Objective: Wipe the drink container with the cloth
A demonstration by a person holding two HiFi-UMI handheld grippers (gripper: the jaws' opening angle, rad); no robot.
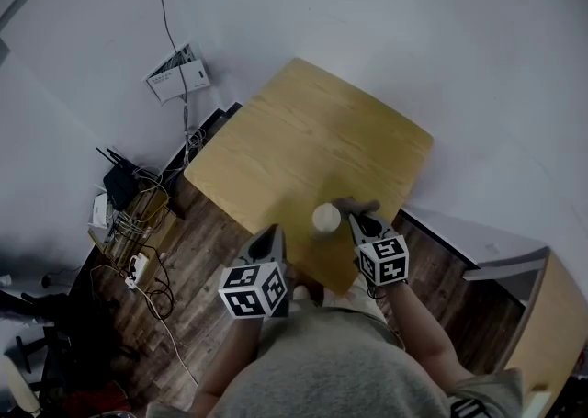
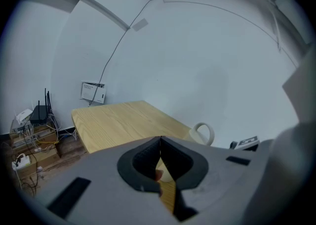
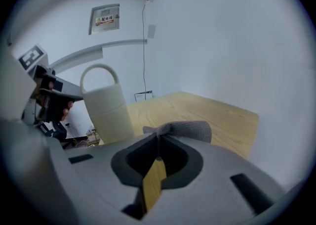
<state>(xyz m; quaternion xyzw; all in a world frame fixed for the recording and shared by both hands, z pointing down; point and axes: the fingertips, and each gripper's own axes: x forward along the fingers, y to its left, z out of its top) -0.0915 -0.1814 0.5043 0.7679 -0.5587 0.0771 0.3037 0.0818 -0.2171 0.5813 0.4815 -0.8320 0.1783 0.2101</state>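
A cream-white drink container (image 1: 325,217) with a hoop handle stands upright near the front edge of the wooden table (image 1: 303,145). In the right gripper view the drink container (image 3: 107,108) rises just left of my jaws. My right gripper (image 3: 158,135) is shut on a corner of the grey cloth (image 3: 186,130), which bunches ahead of the tips close to the container; from the head view, the cloth (image 1: 356,206) lies right of the container at my right gripper (image 1: 356,221). My left gripper (image 2: 160,138) is shut with nothing in it, left of the container (image 2: 201,133) and apart from it.
The table (image 2: 118,122) stretches away toward a white wall. Left of it on the dark wood floor sit a router (image 1: 118,185), tangled cables and a power strip (image 1: 138,269). A wall-mounted box (image 1: 177,73) hangs at the back left. Another light table (image 1: 556,324) shows at right.
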